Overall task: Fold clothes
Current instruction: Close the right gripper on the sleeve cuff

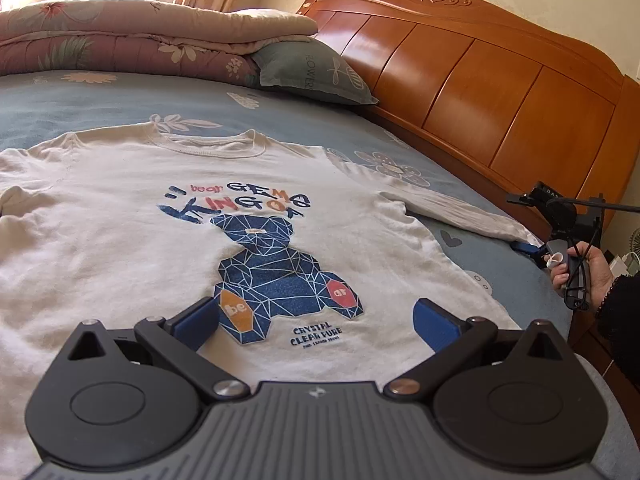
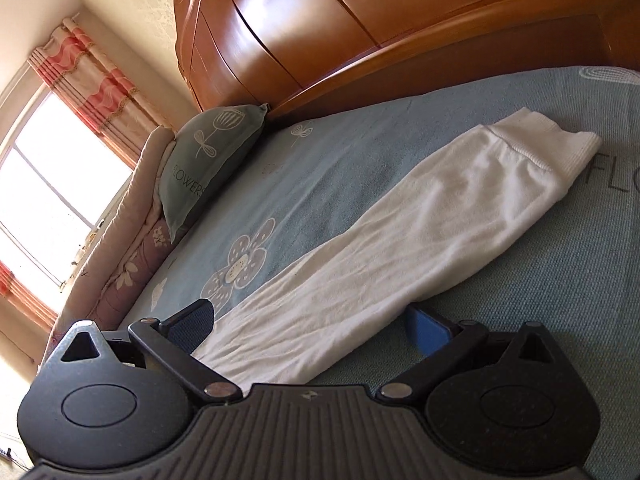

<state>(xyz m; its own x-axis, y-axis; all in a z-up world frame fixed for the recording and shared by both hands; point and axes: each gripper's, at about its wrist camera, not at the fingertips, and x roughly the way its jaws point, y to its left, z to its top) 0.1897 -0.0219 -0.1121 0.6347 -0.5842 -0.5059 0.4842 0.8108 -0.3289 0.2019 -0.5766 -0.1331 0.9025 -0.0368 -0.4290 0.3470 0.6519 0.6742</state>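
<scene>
A white long-sleeved shirt (image 1: 120,248) with a blue bear print (image 1: 276,276) lies flat, front up, on the blue flowered bed sheet (image 1: 100,104). My left gripper (image 1: 316,326) hovers open over the shirt's lower hem, its blue fingers either side of the bear's feet, holding nothing. One sleeve (image 2: 400,232) stretches out flat toward the headboard, ending in a ribbed cuff (image 2: 552,140). My right gripper (image 2: 312,326) is open low over this sleeve, which runs between its fingers. In the left wrist view a hand (image 1: 588,272) holds that gripper at the bed's right edge.
A wooden headboard (image 1: 480,92) runs along the right side. A grey-green pillow (image 1: 316,72) and a folded floral quilt (image 1: 120,40) lie at the far end under a bright window (image 2: 52,184) with curtains. The bed edge is near the hand.
</scene>
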